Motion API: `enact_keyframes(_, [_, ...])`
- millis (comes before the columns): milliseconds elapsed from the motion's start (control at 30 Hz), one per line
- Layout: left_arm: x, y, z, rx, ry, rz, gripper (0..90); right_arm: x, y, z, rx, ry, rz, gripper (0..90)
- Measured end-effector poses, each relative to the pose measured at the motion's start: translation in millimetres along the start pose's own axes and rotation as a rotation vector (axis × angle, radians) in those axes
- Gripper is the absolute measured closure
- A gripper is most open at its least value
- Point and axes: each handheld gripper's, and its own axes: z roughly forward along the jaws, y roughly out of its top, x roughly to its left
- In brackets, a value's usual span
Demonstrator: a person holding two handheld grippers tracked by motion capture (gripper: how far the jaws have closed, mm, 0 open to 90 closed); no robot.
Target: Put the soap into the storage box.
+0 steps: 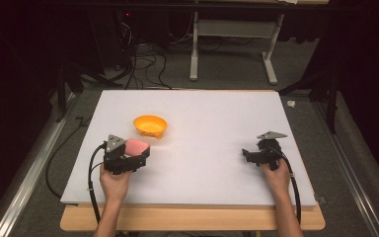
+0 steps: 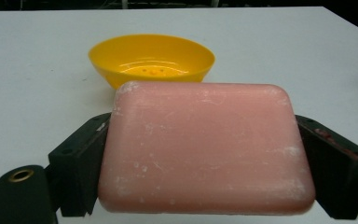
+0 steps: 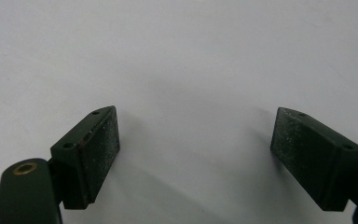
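Soap [image 2: 205, 149] clamped — bowl [image 2: 151, 58] just beyond

1. In the left gripper view, the pink soap bar [image 2: 206, 147] hides the inner faces of both jaws and the near foot of the yellow bowl [image 2: 151, 58] at 12 o'clock.
2. In the high view, both forearms are cut off at 6 o'clock.
3. The right gripper [image 1: 254, 156] jaws are too small there to judge.
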Motion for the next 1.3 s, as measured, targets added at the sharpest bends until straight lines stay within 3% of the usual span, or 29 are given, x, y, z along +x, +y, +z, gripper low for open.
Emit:
enact_keyframes(267, [6.9, 9.0, 1.5, -0.009, 0.006, -0.018, 14.0, -0.2, 0.0, 0.1, 0.001, 0.001, 0.002, 16.0])
enact_keyframes(433, [6.9, 15.5, 4.8, -0.007, 0.015, -0.005, 14.0, -0.2, 0.0, 0.2, 0.0, 0.001, 0.002, 16.0])
enact_keyframes(933, [5.7, 32.5, 11.8, -0.011, -0.01, -0.019, 14.0, -0.4, -0.1, 0.1, 0.0, 0.0, -0.001, 16.0])
enact_keyframes(1300, [1.4, 48.1, 23.3, 0.004, -0.019, 0.007, 14.0, -0.1, -0.1, -0.1, 0.0, 0.0, -0.001, 16.0])
